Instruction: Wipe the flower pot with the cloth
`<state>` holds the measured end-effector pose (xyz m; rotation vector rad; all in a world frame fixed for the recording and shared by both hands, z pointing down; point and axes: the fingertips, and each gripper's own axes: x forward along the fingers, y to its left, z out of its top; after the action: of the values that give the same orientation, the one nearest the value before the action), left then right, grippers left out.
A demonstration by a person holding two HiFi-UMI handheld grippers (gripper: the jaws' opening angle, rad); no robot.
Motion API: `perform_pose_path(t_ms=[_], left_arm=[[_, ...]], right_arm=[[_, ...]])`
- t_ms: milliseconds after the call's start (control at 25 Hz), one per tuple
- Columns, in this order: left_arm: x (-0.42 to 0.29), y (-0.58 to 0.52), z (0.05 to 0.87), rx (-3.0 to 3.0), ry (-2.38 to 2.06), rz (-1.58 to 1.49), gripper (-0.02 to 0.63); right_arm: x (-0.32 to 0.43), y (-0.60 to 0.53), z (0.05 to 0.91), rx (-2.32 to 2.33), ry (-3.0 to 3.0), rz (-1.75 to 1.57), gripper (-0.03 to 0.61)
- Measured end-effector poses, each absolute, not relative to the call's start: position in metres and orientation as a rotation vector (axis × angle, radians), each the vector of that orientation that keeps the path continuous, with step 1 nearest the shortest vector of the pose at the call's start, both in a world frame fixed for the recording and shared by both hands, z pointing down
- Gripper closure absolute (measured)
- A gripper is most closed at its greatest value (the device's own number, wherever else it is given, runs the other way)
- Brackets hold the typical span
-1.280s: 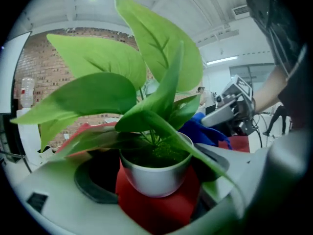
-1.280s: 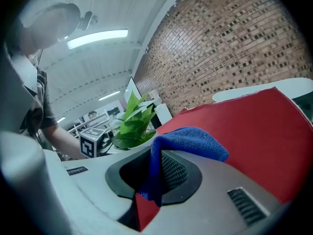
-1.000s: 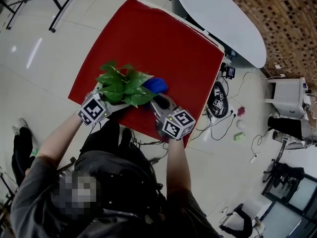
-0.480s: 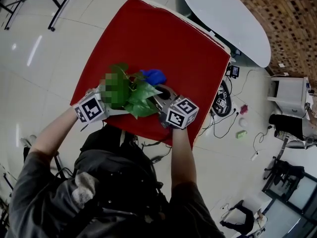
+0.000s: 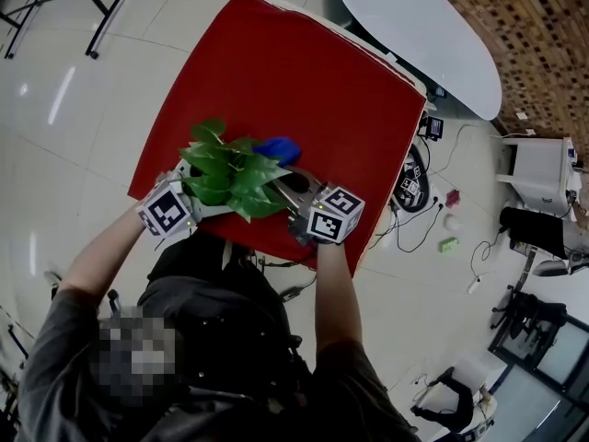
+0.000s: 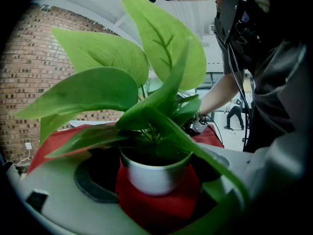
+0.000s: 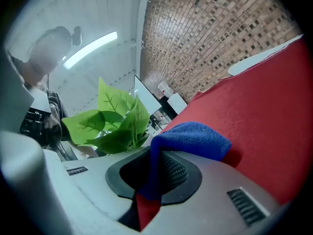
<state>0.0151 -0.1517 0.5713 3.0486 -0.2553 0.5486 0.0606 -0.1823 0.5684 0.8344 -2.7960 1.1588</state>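
While snug around the flower pot (image 6: 155, 177), the left gripper (image 6: 156, 170); right gripper (image 7: 152, 175) tight on the blue cloth (image 7: 193, 138).

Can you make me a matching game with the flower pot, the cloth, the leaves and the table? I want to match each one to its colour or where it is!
Things:
1. flower pot
2. cloth
3. leaves
4. table

Clues:
A. blue, pinched in the right gripper
B. red on top
C. white, between the jaws of the left gripper
D. green

Pairs: 1-C, 2-A, 3-D, 4-B
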Motion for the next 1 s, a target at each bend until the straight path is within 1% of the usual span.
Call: perform_pose_path(t_ms=[400,720,1000], left_arm=[[0.013,-0.149,0.57,3.016,-0.4,0.493,0.131],[0.016,-0.145,0.57,2.99,-0.515,0.475,0.129],[0.006,-0.142,0.57,2.934,-0.704,0.49,0.124]], right_arm=[[0.056,-0.142,0.563,0.887,-2.794,1.227,0.528],[0.05,-0.112,0.567,0.882,-2.796,1.215,0.528],[0.061,-0.103,0.561,1.02,-2.765,1.183,0.527]])
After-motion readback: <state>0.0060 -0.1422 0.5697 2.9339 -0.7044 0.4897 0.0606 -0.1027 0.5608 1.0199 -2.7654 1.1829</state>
